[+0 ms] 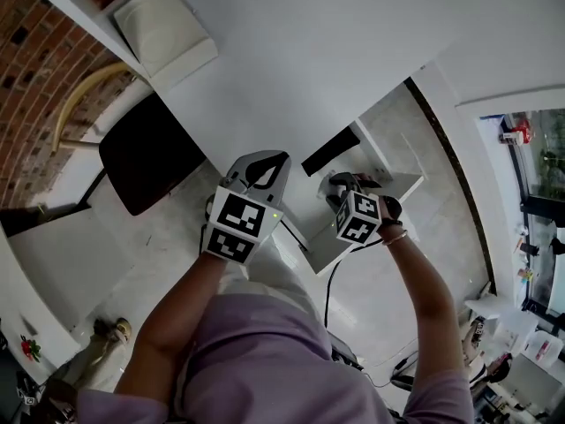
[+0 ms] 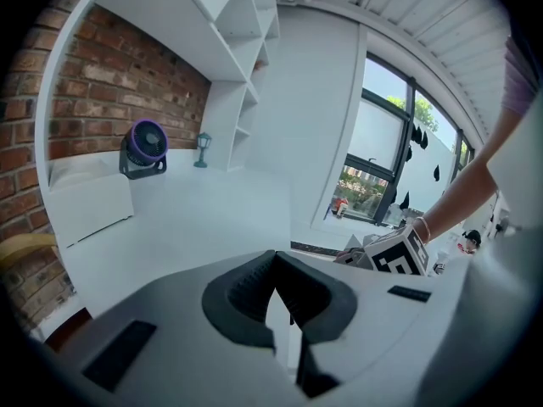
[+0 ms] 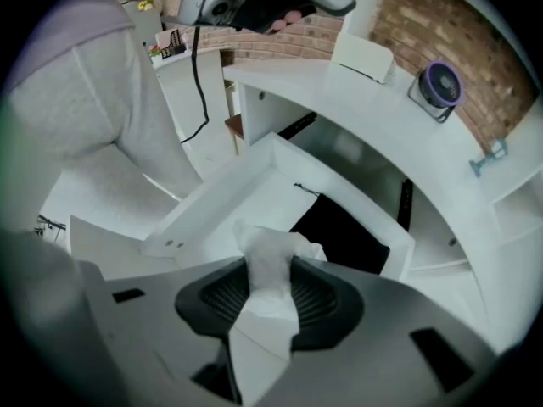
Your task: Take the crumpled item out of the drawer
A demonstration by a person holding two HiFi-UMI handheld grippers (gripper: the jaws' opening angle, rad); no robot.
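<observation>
Bench with open drawer, crumpled paper held above it.
White bench fills most of the head view, and its white drawer stands pulled out beneath the right gripper, which points steeply down. Left gripper hovers over the bench top, its fingers pressed together on nothing. Right fingers pinch the crumpled white paper, which sticks out past their tips, over the drawer.

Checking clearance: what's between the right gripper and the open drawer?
Only the crumpled tissue, pinched in the right gripper's jaws, above the drawer. Nothing else, in the right gripper view.
</observation>
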